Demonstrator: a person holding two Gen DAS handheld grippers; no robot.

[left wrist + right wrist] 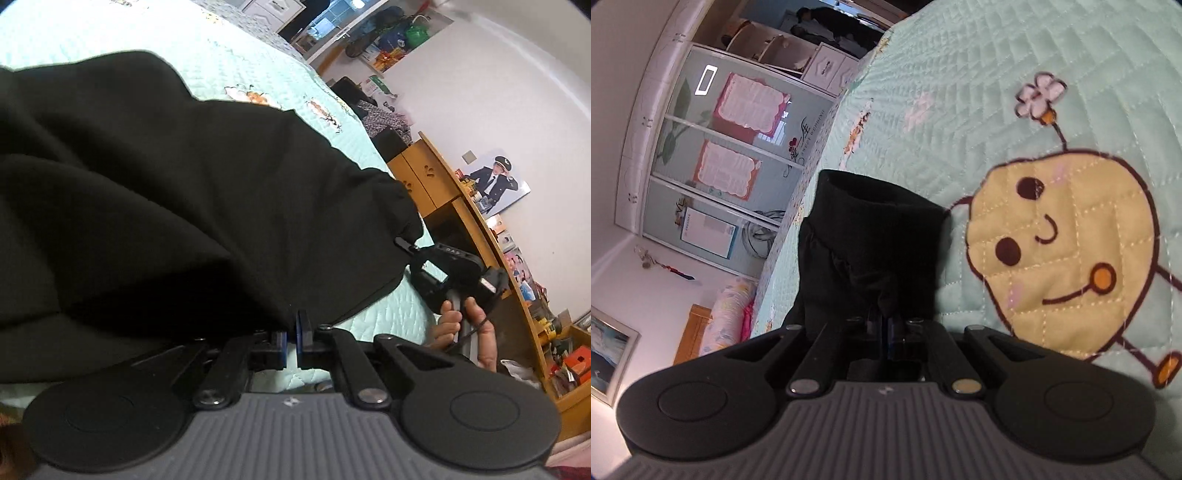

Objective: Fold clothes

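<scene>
A black garment (184, 192) lies bunched across the mint quilted bedspread (110, 33) and fills most of the left wrist view. My left gripper (294, 334) is shut on the garment's near edge, its blue pads pinching the fabric. In the right wrist view, my right gripper (886, 325) is shut on a black sleeve with a ribbed cuff (879, 229), which stands up in front of the fingers. The left wrist view also shows the right gripper (404, 243) at the garment's right corner, held by a person's hand (454, 328).
The bedspread (997, 74) carries a yellow cartoon figure (1063, 251) just right of the sleeve. A cluttered wooden desk (424, 173) stands along the bed's right side. A wardrobe with sliding glass doors (731, 147) stands beyond the bed's far edge.
</scene>
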